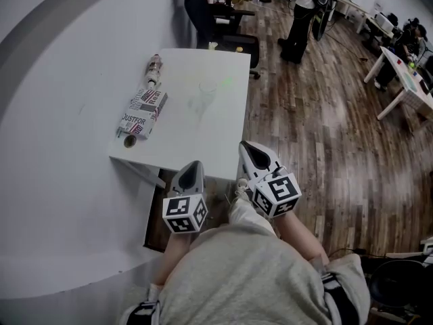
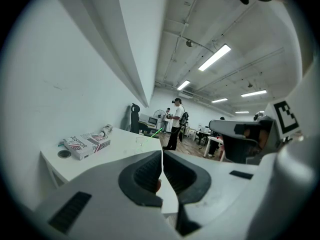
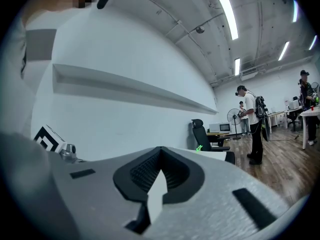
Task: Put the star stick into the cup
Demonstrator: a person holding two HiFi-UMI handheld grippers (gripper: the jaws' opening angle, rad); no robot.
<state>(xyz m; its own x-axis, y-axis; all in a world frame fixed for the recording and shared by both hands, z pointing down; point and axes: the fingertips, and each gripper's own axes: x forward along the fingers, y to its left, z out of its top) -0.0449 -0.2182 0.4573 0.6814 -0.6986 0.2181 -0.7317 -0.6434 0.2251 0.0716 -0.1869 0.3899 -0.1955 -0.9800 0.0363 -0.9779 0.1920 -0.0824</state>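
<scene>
Green plastic star stick (image 1: 226,82) lay near the clear cup (image 1: 203,99) toward the white tabletop's (image 1: 223,141) far right corner, while the grey left gripper (image 1: 193,166) and right gripper (image 1: 249,149) hovered at its near edge, jaws pressed together, empty.

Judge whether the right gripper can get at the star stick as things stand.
Probably yes: bare table lies between the right gripper and the star stick; the box sits well left. Its shut jaws must open first.

A white table (image 1: 210,114) stands against a white wall (image 1: 54,114) on a wood floor (image 1: 325,134). Beyond the table is a black chair (image 1: 201,12); right of it, desks (image 1: 406,80). Strip lights (image 3: 229,14) glow overhead.
</scene>
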